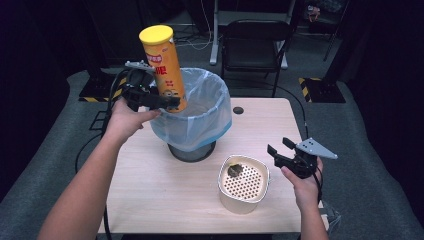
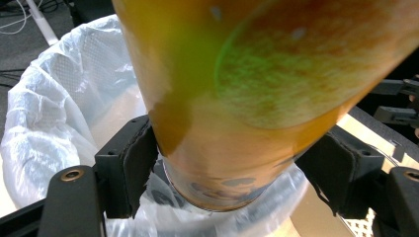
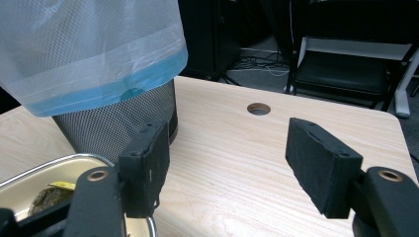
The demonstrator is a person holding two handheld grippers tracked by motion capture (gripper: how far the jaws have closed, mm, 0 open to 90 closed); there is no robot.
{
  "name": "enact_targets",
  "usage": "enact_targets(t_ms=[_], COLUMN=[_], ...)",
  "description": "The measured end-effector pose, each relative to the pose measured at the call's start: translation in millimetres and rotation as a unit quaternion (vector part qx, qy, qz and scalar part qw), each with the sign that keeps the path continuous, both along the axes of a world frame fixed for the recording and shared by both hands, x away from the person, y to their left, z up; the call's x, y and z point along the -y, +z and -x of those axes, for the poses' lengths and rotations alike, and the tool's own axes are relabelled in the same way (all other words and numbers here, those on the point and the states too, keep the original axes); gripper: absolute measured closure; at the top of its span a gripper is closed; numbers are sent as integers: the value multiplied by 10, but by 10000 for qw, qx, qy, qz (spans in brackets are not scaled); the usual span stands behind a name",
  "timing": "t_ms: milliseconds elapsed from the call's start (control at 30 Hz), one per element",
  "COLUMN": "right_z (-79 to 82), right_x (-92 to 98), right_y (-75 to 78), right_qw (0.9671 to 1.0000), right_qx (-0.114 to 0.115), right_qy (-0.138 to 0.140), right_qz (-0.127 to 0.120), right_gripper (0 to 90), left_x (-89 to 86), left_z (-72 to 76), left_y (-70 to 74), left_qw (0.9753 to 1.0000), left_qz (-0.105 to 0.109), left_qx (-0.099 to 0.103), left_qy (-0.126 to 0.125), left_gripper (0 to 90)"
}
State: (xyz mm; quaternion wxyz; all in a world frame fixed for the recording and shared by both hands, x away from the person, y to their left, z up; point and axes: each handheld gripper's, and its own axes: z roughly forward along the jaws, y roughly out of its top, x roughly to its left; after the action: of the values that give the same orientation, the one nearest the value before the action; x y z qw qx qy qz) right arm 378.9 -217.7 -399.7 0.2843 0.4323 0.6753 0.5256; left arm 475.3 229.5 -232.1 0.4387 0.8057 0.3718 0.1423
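While the right tongs point(image 1: 280, 148) gape, the left tongs point(image 1: 167, 102) clamp the chip can point(image 1: 164, 65).

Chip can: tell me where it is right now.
In the high view the chip can is at the left, clamped near its base by the left gripper and held upright over the bag-lined bin.
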Motion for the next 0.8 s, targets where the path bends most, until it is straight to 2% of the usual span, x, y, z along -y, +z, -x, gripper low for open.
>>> enact_targets(t_ms=[133,233,467,567,667,800], right_z=[-4,-4,-9,-14,-15,-16], right_x=[13,12,12,11,14,19], right_y=[-8,-6,-14,-18,-21,-25], right_qw=[10000,10000,10000,10000,10000,10000], right_qx=[-1,6,-5,-1,-8,-16], right_qy=[0,-9,11,24,25,13], right_qz=[15,-10,9,-1,-6,-1], right_gripper=[333,332,332,332,332,332], left_x=[33,41,114,141,145,162], left_z=[-86,-133,-286,-344,-404,-435], left_y=[-41,-65,-150,-187,-207,-222], left_qw=[9999,9999,9998,9995,9988,9982], left_qz=[-110,-95,-107,-141,-271,-131], left_qx=[13,29,-90,-191,-299,-484], left_qy=[66,87,146,204,266,333], left_gripper=[244,244,243,243,242,242])
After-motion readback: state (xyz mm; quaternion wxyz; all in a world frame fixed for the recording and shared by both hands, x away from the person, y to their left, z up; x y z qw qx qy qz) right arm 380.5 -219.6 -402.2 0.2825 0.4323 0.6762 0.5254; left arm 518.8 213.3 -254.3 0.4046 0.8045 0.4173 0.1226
